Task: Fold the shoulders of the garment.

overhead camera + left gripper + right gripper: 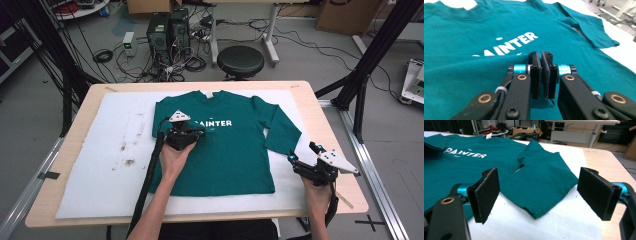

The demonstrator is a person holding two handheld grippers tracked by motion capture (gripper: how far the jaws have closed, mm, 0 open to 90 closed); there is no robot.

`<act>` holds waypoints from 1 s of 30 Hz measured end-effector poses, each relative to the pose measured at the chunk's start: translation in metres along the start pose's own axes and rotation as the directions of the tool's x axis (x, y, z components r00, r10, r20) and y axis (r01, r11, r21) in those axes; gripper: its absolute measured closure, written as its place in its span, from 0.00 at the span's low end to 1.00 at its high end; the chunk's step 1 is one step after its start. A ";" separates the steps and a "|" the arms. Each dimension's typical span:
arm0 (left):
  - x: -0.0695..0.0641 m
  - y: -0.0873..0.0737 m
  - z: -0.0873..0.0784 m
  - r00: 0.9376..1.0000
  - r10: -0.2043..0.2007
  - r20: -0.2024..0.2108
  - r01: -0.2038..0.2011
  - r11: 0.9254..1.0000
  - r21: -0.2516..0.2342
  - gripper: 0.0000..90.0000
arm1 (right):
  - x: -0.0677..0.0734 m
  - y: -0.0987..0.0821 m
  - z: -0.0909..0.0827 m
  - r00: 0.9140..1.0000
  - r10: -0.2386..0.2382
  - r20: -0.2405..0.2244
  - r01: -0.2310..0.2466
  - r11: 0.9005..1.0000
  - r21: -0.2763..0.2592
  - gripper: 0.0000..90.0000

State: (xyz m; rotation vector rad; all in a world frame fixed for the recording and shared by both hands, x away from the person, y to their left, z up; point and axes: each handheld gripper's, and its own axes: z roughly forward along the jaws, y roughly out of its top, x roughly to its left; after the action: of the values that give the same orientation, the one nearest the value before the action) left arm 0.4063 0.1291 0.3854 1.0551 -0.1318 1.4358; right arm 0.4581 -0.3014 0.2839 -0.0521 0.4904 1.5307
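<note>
Soft green shirt (pixel 579 60) fold pinched between ribbed black fingers (pixel 535 75) — white letters.

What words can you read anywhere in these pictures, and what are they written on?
"PAINTER": big white letters on the chest of the green T-shirt, read whole in the right gripper view.
"AINTER": the same word in the high view and the left gripper view, where folded cloth held in the left tongs covers its first letter.
Small white print above and below that word: too small and blurred to read.
White tag at the collar: too small to read.
</note>
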 end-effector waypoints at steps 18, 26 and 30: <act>-0.037 0.000 0.043 0.996 0.045 0.078 -0.048 0.998 0.040 0.95 | 0.000 0.000 0.000 1.000 0.006 -0.001 -0.006 1.000 0.000 0.21; -0.049 0.001 0.056 0.993 0.052 0.111 -0.057 0.997 0.043 0.95 | -0.001 0.000 0.001 1.000 -0.001 0.001 0.001 1.000 -0.003 0.21; -0.054 0.002 0.059 0.991 0.057 0.123 -0.060 0.998 0.029 0.95 | -0.001 0.000 0.001 1.000 -0.001 0.001 0.001 1.000 -0.003 0.21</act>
State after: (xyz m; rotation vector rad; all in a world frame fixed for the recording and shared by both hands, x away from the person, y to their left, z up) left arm 0.4230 0.0510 0.3852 1.1742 -0.2298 1.4301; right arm 0.4582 -0.3019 0.2847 -0.0538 0.4877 1.5301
